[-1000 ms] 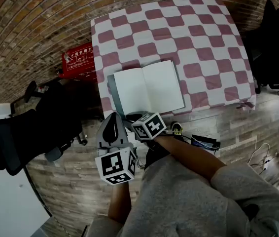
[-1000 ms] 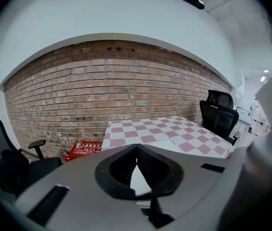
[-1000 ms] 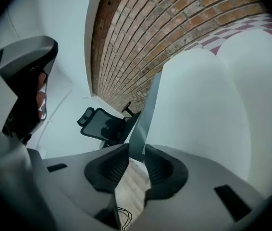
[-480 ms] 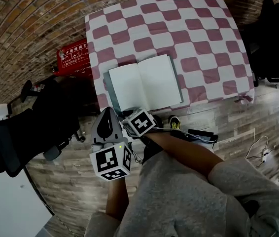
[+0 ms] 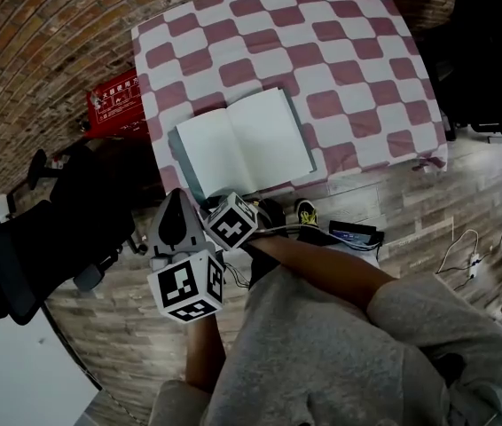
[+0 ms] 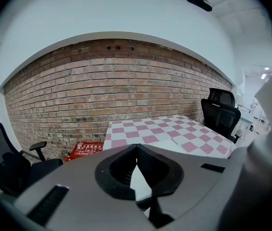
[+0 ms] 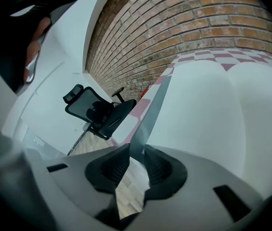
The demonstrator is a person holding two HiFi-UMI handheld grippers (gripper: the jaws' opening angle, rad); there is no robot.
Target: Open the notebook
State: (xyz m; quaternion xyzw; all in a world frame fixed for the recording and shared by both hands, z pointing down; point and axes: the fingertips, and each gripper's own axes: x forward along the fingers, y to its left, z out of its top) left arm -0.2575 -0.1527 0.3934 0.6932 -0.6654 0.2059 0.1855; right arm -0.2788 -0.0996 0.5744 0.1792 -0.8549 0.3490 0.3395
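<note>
The notebook (image 5: 242, 140) lies open on the pink-and-white checkered table (image 5: 322, 43), two blank white pages up, its grey cover showing along the left side. My right gripper (image 5: 214, 204) is at the notebook's near left corner. In the right gripper view its jaws (image 7: 135, 150) are closing, with the thin grey cover edge (image 7: 150, 109) wedged between the tips. My left gripper (image 5: 177, 195) hangs just off the table's near edge, left of the right one. It holds nothing, and its tips meet (image 6: 136, 147).
A red box (image 5: 113, 105) sits on the floor by the table's left side. One black office chair (image 5: 47, 238) stands at the left, another (image 5: 490, 51) at the far right. Shoes and cables (image 5: 353, 233) lie under the near edge. A brick wall (image 6: 102, 90) is behind.
The head view has drifted, so table and notebook sit further left and up. The right gripper has rolled a little at the notebook's corner. The left gripper keeps its place.
</note>
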